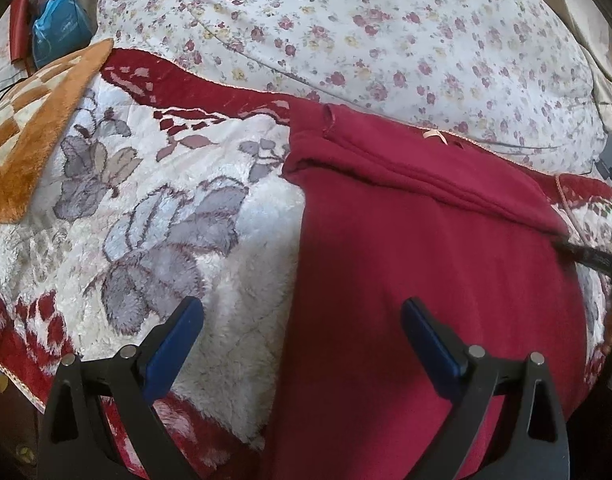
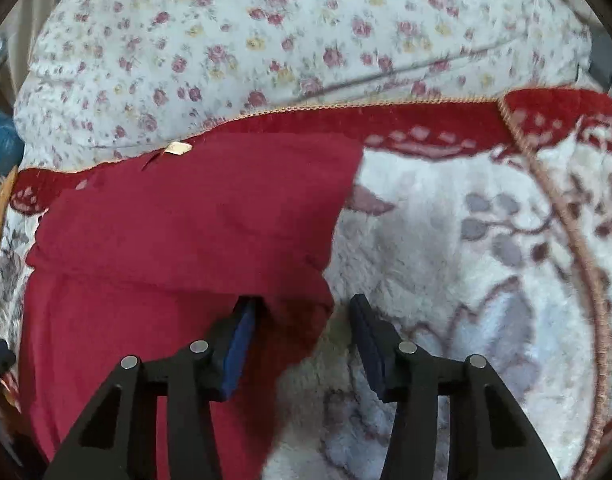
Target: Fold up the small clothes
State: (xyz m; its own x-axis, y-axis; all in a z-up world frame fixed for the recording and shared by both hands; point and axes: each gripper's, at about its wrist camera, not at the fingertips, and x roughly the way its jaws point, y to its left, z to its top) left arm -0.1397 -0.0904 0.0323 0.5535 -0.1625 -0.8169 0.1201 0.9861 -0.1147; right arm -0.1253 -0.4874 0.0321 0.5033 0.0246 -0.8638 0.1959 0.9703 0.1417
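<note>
Two tools over red garment [image 1: 426,264], folded on plush blanket [image 1: 209,272].
Left tool [image 1: 301,320] wide open, nothing gripped, straddling garment's left edge. Right tool [image 2: 301,312] half open astride garment's right corner, pads [image 2: 239,344] not pressing cloth. Beyond: garment's folded top band, blanket's red border, floral quilt [image 1: 346,32].

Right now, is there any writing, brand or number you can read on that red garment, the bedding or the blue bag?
None can be read.
Red garment: small pale tag, too blurred to show letters.
Blue bag: faint marks, too small to read.
Floral quilt and plush blanket: patterns only.
</note>
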